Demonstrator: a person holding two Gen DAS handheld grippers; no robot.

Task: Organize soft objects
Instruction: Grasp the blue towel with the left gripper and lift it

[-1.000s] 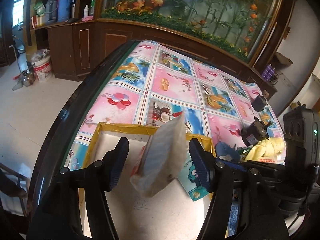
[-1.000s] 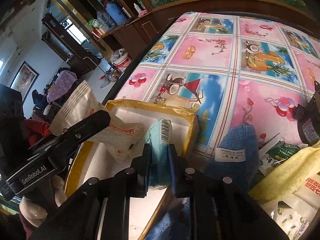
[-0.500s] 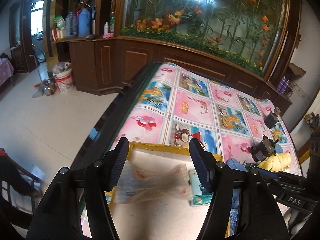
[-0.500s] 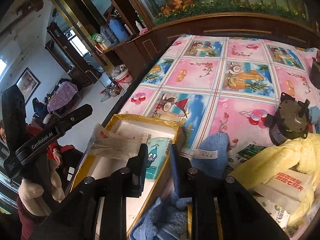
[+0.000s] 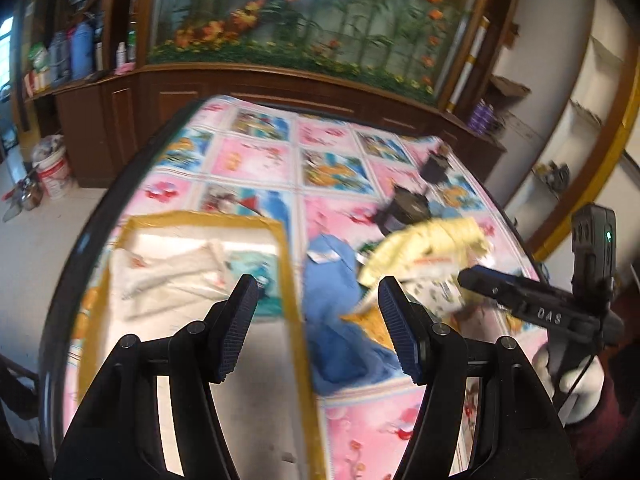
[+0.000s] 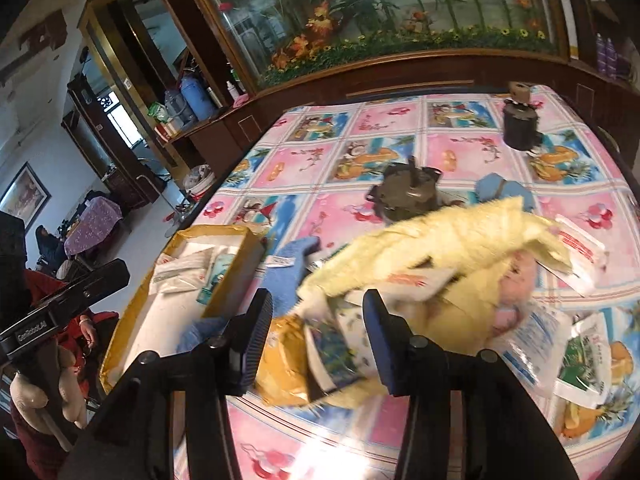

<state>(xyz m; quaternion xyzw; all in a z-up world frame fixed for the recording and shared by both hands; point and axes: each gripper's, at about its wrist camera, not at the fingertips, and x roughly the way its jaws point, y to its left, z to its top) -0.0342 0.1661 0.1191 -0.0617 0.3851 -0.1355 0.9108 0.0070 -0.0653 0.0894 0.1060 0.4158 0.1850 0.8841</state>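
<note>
1. The left gripper (image 5: 314, 322), black with ribbed dark-blue pads, hangs over the table with its jaws apart and nothing between them; it is released.
2. Below it sits a shallow yellow-rimmed cardboard box (image 5: 289, 264) with a white floor, at the near left corner of the table.
3. Inside that box lie a crumpled white plastic packet with red print (image 5: 168, 276) and, just beside it to the right, a teal tissue pack with a cartoon figure (image 5: 256, 270). Both rest flat on the box floor.
4. The right gripper (image 6: 318, 334) is over the heap of soft things to the right of the box. Its jaws are opening, and the pads press on nothing; packets lie beneath the gap, blurred.
5. A blue terry towel (image 5: 336, 312) lies on the table touching the outer right wall of the box.
6. A pale yellow fluffy cloth (image 6: 436, 240) is draped across the pile, covering several white sachets (image 6: 580, 256), some with red print and some with green.
7. A mustard-yellow soft pouch (image 6: 284, 368) lies at the near edge of the pile, just beside the right gripper's left pad.
8. Two dark metal cylinders stand farther back on the pink and blue cartoon tablecloth (image 6: 348, 440): one squat one (image 6: 406, 196) touching the yellow cloth's far edge, another (image 6: 520, 126) well apart near the far side.
9. A white-gloved hand (image 5: 572, 380) grips the right tool's handle in the left camera's view.
</note>
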